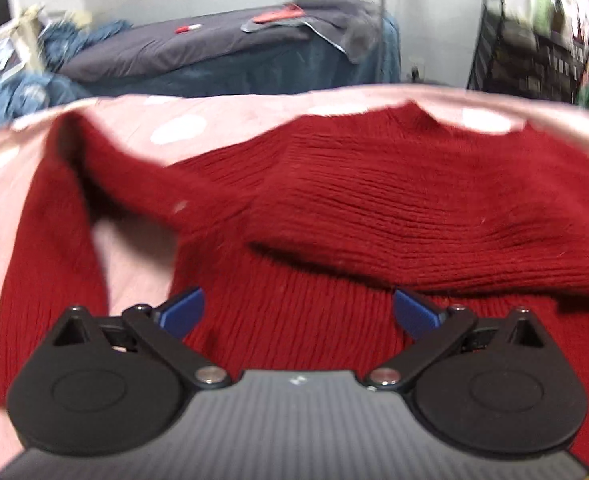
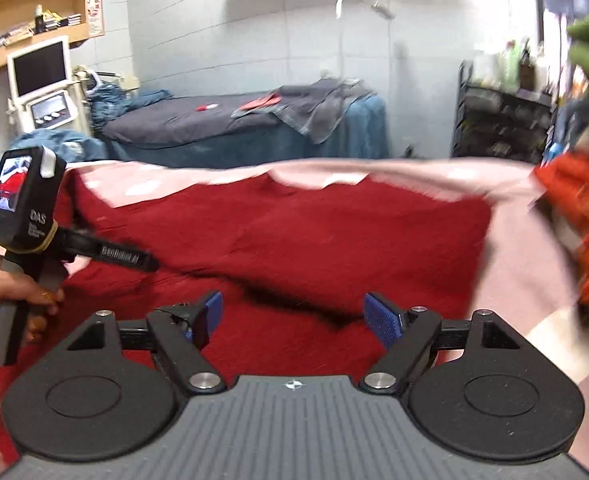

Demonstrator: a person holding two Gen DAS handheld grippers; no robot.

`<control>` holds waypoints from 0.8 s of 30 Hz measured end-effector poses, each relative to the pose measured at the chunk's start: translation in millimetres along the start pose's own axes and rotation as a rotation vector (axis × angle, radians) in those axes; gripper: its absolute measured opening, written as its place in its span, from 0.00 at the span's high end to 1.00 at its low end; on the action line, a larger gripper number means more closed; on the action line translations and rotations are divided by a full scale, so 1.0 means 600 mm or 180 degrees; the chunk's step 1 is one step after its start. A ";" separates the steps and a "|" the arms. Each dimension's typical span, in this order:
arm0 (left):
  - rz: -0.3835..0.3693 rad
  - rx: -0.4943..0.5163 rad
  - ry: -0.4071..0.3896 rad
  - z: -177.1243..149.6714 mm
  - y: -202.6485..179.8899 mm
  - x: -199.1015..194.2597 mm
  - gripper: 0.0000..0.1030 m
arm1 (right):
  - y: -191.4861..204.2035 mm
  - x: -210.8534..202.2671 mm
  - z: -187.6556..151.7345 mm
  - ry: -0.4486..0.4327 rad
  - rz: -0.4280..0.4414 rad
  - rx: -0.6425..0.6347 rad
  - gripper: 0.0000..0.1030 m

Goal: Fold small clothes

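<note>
Left sleeve (image 1: 50, 240): lay loose toward the left edge of the pink spotted sheet (image 1: 142, 120), not yet tucked in.
Left gripper (image 1: 298, 312): fingers spread, holding nothing, low over the near hem.
Red sweater (image 1: 374, 208): spread across the sheet's middle; one fold ridge ran across the body.
Right gripper (image 2: 292, 316): fingers spread, empty, over the near part.
Progress: judged partly done; sleeve and further folds remained.
Right edge: orange garment (image 2: 586, 240) piled, blurred.

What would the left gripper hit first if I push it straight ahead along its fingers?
Most likely the red knit sweater: the left gripper is open, and the folded-over layer's edge lies just ahead between the fingers. Depth is unclear, so it may skim the lower layer first.
</note>
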State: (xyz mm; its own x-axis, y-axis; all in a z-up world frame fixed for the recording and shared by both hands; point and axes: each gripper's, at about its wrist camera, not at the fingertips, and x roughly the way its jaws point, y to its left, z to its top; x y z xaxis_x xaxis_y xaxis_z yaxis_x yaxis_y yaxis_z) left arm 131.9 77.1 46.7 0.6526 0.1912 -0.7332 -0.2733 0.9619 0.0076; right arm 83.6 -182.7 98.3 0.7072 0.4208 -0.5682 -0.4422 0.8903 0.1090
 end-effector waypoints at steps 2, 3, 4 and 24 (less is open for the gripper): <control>-0.0076 -0.0335 -0.0073 -0.013 0.040 -0.031 0.00 | 0.017 0.010 -0.013 0.0098 0.0063 0.0003 0.00; -0.0109 -0.0516 -0.0130 -0.019 0.062 -0.048 0.00 | 0.024 0.015 -0.020 0.0142 0.0091 -0.0024 0.00; -0.0118 -0.0702 -0.0208 -0.026 0.087 -0.066 0.00 | 0.030 0.018 -0.026 0.0170 0.0105 -0.0051 0.00; 0.0173 -0.2464 -0.0414 -0.170 0.293 -0.090 0.20 | 0.038 0.030 -0.074 0.0283 0.0112 -0.0246 0.00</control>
State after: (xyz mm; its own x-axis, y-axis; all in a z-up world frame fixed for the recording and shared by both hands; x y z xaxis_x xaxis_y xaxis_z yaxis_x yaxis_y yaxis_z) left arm -23.8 216.0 18.2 0.6887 0.3014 -0.6594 -0.6905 0.5499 -0.4698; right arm 61.9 -162.5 54.5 0.6403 0.4316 -0.6354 -0.5097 0.8576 0.0689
